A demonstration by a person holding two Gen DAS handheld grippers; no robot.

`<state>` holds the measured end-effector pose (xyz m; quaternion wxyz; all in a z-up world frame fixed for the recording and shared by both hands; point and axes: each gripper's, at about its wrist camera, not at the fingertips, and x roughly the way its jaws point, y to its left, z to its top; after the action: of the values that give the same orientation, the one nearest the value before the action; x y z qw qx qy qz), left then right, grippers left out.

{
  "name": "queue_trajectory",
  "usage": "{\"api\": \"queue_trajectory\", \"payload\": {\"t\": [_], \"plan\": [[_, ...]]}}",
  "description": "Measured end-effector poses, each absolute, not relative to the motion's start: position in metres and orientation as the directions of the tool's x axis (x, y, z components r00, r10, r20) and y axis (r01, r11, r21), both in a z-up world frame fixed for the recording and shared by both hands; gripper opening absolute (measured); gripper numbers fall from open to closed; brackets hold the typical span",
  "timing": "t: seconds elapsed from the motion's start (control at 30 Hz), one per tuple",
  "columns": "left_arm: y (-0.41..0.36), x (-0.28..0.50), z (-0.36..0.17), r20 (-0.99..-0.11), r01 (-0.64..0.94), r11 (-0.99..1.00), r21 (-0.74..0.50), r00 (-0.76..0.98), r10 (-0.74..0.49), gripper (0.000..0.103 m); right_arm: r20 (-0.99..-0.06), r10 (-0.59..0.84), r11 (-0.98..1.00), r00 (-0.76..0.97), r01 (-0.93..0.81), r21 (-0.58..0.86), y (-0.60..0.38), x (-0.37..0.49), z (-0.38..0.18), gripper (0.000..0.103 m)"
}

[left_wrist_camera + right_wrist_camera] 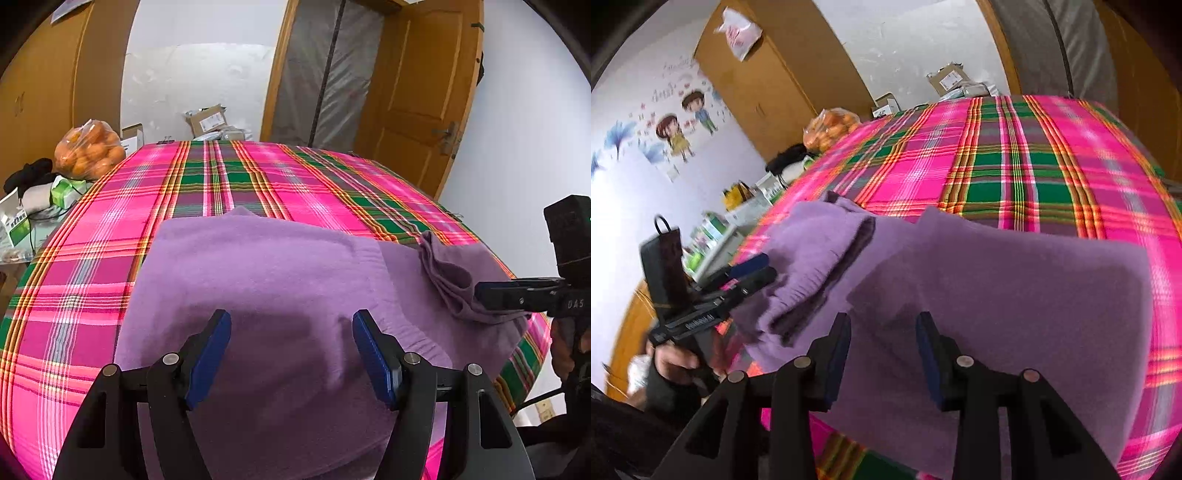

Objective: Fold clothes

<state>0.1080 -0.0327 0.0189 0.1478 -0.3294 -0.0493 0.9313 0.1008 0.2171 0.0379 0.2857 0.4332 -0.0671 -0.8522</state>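
A purple knit garment (277,266) lies mostly flat on the table under a pink and green plaid cloth (240,177). My left gripper (291,332) hovers over its near part, wide open, with nothing between its blue pads. At the garment's right end a bunched, folded-over part (450,273) sits against the tip of my right gripper (480,293). In the right wrist view my right gripper (882,332) is open with a narrower gap, above the garment (1015,288). The ribbed fold (820,258) is ahead to its left, near my left gripper (761,269).
A bag of oranges (88,151), green cartons (62,192) and dark clothing crowd a side surface past the table's left edge. Cardboard boxes (208,120) stand behind the far edge. A wooden door (417,85) is at back right. A hand (676,358) holds the left gripper.
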Motion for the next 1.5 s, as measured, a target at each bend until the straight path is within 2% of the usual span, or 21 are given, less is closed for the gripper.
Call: {"api": "queue_trajectory", "payload": {"t": [0.5, 0.57, 0.63, 0.77, 1.0, 1.07, 1.17, 1.27, 1.5], "plan": [[-0.035, 0.11, 0.017, -0.6, -0.241, -0.952, -0.19, -0.739, 0.306, 0.07, -0.755, -0.457, -0.82, -0.471, 0.551, 0.153, 0.181, 0.099, 0.031, 0.041], [-0.035, 0.111, 0.017, -0.6, -0.241, -0.952, -0.188, -0.739, 0.306, 0.07, -0.759, -0.44, -0.827, -0.481, 0.547, 0.133, 0.18, 0.095, 0.029, 0.036], [-0.036, 0.112, 0.017, -0.6, -0.238, -0.953, -0.186, -0.741, 0.302, 0.07, -0.757, -0.428, -0.832, -0.493, 0.543, 0.116, 0.181, 0.093, 0.028, 0.017], [-0.041, 0.114, 0.02, -0.596, -0.227, -0.956, -0.188, -0.747, 0.295, 0.07, -0.747, -0.436, -0.83, -0.501, 0.544, 0.119, 0.182, 0.094, 0.032, 0.01], [-0.045, 0.119, 0.024, -0.584, -0.221, -0.956, -0.193, -0.757, 0.293, 0.071, -0.7, -0.521, -0.774, -0.489, 0.616, 0.145, 0.172, 0.119, 0.055, 0.01], [-0.045, 0.12, 0.024, -0.581, -0.222, -0.955, -0.196, -0.759, 0.295, 0.071, -0.719, -0.518, -0.764, -0.464, 0.628, 0.145, 0.163, 0.12, 0.048, 0.011], [-0.043, 0.121, 0.024, -0.586, -0.223, -0.955, -0.194, -0.755, 0.296, 0.071, -0.77, -0.483, -0.771, -0.416, 0.619, 0.149, 0.154, 0.115, 0.025, 0.017], [-0.041, 0.124, 0.026, -0.586, -0.227, -0.956, -0.185, -0.756, 0.293, 0.071, -0.738, -0.527, -0.762, -0.423, 0.619, 0.189, 0.161, 0.119, 0.031, 0.027], [-0.027, 0.121, 0.035, -0.578, -0.261, -0.95, -0.173, -0.754, 0.312, 0.071, -0.651, -0.608, -0.741, -0.454, 0.619, 0.26, 0.186, 0.132, 0.048, 0.028]]}}
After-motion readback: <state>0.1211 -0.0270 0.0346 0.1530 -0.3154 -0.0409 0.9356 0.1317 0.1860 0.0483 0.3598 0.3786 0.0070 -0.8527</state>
